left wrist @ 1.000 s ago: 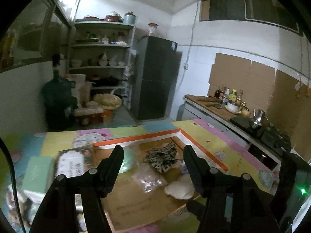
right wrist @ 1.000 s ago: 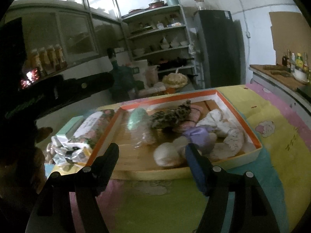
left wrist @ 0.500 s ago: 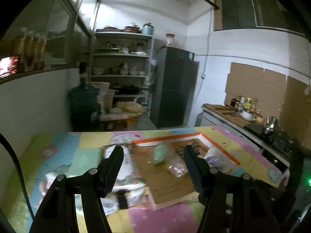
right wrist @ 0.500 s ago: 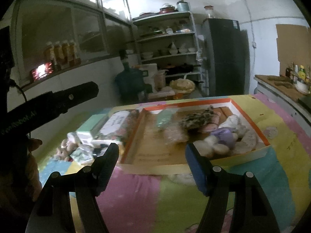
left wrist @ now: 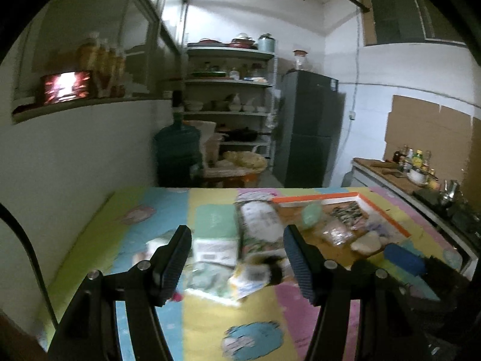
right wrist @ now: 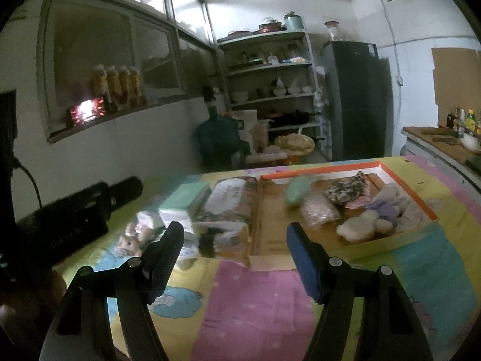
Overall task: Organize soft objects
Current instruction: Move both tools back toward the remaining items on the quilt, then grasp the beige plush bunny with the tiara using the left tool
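Observation:
An orange-rimmed cardboard box [right wrist: 399,184] on the colourful mat holds several soft items: a green pouch [right wrist: 297,191], a leopard-print cloth [right wrist: 348,189], a purple piece [right wrist: 386,209] and white pads [right wrist: 359,228]. The box also shows in the left wrist view [left wrist: 387,215]. Left of the box lie a long floral tissue pack [right wrist: 228,204], a green box [left wrist: 215,224] and loose small packets [left wrist: 249,276]. My left gripper [left wrist: 237,252] is open and empty above the loose packets. My right gripper [right wrist: 234,251] is open and empty, in front of the pile and box.
A dark water jug [left wrist: 177,153], shelves with dishes [left wrist: 228,96] and a dark fridge [left wrist: 309,126] stand behind the table. A counter with bottles and a kettle [left wrist: 418,168] runs along the right. The left gripper's body [right wrist: 75,210] shows at the left of the right wrist view.
Both grippers have pulled back from the box and swung left. The left one now faces the pile of packets beside the box. Both stay open and empty.

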Motion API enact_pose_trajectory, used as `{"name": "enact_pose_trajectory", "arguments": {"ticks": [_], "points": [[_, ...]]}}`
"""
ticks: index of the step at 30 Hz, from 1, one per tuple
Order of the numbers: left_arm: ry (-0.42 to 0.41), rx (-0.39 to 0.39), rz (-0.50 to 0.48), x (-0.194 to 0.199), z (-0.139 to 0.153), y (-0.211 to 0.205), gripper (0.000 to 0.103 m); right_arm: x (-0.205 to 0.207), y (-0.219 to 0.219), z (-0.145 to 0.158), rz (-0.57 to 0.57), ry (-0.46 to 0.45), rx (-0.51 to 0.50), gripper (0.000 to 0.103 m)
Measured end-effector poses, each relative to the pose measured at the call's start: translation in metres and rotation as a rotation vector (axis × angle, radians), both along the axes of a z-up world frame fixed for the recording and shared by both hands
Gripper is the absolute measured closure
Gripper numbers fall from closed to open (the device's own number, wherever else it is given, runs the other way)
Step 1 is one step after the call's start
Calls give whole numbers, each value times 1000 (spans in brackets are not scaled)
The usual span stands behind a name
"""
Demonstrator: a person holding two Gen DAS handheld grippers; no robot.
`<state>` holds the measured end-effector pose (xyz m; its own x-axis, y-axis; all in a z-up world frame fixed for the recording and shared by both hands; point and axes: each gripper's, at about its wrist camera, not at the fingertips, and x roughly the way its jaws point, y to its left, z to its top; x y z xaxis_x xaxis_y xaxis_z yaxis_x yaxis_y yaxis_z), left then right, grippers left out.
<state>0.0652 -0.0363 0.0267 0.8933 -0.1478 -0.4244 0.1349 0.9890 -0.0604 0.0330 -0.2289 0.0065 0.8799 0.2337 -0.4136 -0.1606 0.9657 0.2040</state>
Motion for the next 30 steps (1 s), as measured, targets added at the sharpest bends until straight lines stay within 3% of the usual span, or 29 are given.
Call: {"name": "enact_pose_trajectory", "arguments": {"ticks": [16, 30], "points": [[44, -49, 124, -14, -23, 68, 40, -3, 56, -6, 83, 25, -44, 30], [110, -88, 129, 1, -51, 112, 40, 11, 87, -28, 152, 87, -86, 30]]}}
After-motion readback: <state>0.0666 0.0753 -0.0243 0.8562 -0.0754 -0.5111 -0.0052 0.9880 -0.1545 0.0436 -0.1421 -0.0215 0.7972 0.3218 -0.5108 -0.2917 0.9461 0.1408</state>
